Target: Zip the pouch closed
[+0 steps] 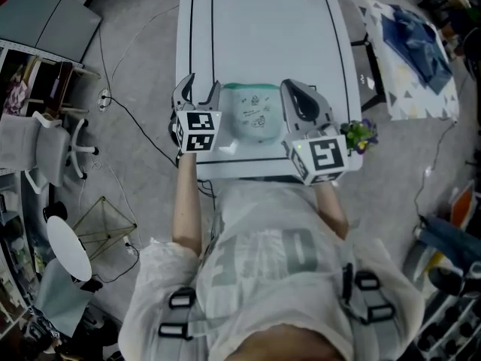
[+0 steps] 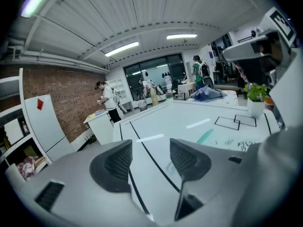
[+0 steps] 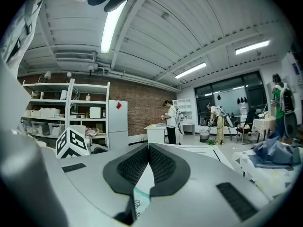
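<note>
At the near edge of the white surface, the pouch lies flat between the two tools. Its mint-green band is turned away from the person and its pale, doodled face is up.

The right hand-held gripper sits at the pouch's far right corner with its jaws pressed tight together. In the right gripper view the green band and the doodles show in the gap just behind the closed tips. I read it as pinching that corner or the zip's end there, though the exact contact is out of sight. If so, it is there as an anchor, so the fabric has something to pull against.

The left hand-held gripper is beside the pouch's left edge, angled down toward the surface with its jaws spread wide. The left gripper view shows only bare white top and a black marking line between them — it holds nothing. The pouch's green strip lies off to the right of its jaws, so it looks poised to take the other end or the slider rather than already on it.

From here I cannot make out the zip's slider or how far the opening is shut. A small potted plant stands just right of the right tool, near enough to mind during a pull.
</note>
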Demonstrator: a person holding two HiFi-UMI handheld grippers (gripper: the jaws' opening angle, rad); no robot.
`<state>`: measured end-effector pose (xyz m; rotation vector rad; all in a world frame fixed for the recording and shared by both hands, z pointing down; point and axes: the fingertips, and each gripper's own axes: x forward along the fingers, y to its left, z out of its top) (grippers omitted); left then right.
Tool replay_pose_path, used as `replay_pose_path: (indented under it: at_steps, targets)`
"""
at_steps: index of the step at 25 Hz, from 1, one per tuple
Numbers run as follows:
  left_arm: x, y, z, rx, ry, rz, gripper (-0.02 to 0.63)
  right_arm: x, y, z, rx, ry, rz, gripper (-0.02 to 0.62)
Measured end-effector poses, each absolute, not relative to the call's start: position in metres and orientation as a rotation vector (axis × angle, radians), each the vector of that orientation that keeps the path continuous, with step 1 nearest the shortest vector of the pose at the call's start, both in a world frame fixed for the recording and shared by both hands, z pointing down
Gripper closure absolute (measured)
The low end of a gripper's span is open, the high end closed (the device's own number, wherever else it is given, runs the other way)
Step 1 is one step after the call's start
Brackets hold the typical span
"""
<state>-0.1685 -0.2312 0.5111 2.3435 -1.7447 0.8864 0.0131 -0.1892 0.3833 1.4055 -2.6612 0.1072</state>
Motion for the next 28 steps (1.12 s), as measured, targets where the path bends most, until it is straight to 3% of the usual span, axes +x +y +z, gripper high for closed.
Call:
replay_pose_path:
  at_steps: [5,20,28]
  targets:
    - [-0.157,-0.23,0.55,2.377,-1.537,1.093,0.376,0.016,-0.188,0.386,1.413,-2.646,0.11,0.588]
    - [-0.145,-0.232,0.606,2.327,-1.24,1.135,0.376,0.028,-0.186,0.377,1.486,-2.643,0.113,0.588]
    - [-0.136,-0.226,0.613,2.285,-1.14,1.126,0.441,0.033,-0.183,0.379,1.503,-2.626,0.118,0.588]
